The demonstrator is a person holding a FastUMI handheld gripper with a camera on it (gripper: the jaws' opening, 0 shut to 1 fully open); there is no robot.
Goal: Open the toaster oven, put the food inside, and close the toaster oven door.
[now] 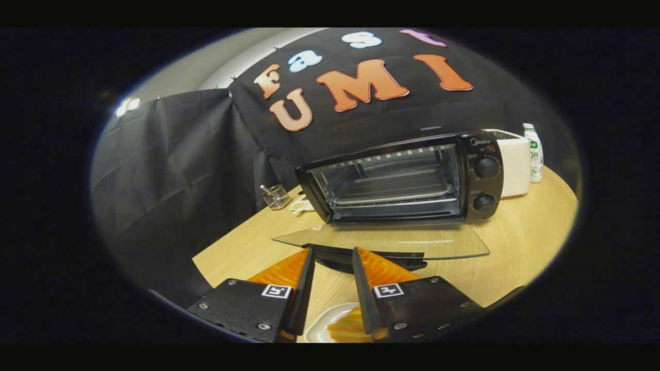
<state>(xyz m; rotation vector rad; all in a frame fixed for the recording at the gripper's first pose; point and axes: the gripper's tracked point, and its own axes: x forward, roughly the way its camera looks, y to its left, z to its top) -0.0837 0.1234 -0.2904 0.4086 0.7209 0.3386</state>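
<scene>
one gripper (pixel 332 255) in the booth, fingers spread with a bare gap between them, pinching nothing. the tips sit just over the handle (pixel 371 257) at the front edge of the glass door (pixel 381 242).

toaster oven (pixel 402 178) stands on the wooden table (pixel 526 242), beyond the fingers and a little to their right. door is already dropped flat toward the claw; cavity open, wire rack (pixel 394 193) bare inside.

the food (pixel 348 325), pale yellow pieces, lies on a white plate (pixel 322 324) down under the fingers, nearer than the door. it seems to sit below and slightly behind the tips, so the claw looks forward past it.

judgement: opening done, loading not yet begun. the coming move turns on this: the food is on the near side, low, the cavity straight ahead and higher, with the flat door lying between. the claw likely must pull back and dip to reach the plate, then carry over the door.

its long axis: cannot tell, mostly hidden by the fingers.

beyond: a white appliance (pixel 513 162) and a bottle (pixel 533 154) right of the oven, a small wire basket (pixel 277 197) to its left.
</scene>
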